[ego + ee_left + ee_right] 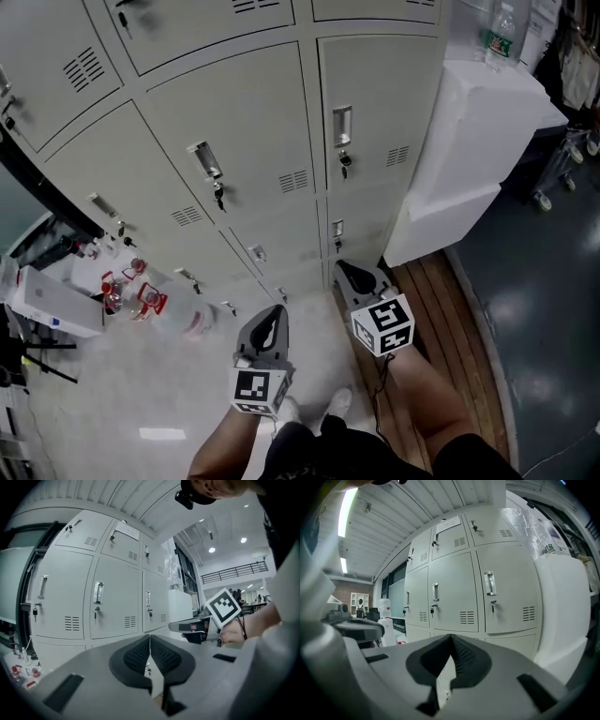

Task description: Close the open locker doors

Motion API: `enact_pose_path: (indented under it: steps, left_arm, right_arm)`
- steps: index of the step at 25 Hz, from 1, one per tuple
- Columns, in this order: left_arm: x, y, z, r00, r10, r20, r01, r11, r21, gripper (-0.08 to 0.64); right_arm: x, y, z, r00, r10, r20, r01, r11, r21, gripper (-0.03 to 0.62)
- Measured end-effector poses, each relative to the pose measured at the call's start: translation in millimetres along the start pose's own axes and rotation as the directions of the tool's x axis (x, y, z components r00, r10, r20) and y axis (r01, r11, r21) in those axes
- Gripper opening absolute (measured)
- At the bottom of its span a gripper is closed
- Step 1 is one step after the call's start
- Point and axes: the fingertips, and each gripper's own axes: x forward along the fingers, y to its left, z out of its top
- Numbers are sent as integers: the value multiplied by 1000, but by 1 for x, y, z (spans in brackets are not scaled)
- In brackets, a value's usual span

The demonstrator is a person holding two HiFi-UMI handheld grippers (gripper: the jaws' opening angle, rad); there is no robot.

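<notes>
We are facing a bank of locker doors (253, 159) straight ahead, just beyond both grippers. Each door is standing upright with its long axis running floor to ceiling and its flat face pointing back at us, and every door we are seeing is lying flush in its frame. The doors are looking like smooth, pale grey painted metal, tall rectangles with slotted vents (293, 180), shiny recessed handles (342, 125) and keys (344, 164) hanging from the locks. We are holding the left gripper (274, 317) with its ribbed black jaws pressed together on nothing. The right gripper (354, 274) is likewise closed and empty. Blocky white slabs (487, 122) are standing against the lockers' right end.
</notes>
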Motion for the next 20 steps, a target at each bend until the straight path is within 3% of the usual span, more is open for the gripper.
enact_pose_path:
  steps: [12, 20]
  left_arm:
    - [-98, 53, -8, 991, 131, -9, -131, 991, -18, 5]
    - [-184, 70, -7, 989, 145, 7, -145, 989, -23, 5]
  right_arm:
    - [-15, 89, 9, 999, 31, 7, -31, 999, 12, 0]
    - [-64, 163, 16, 1000, -13, 20, 12, 1000, 29, 0]
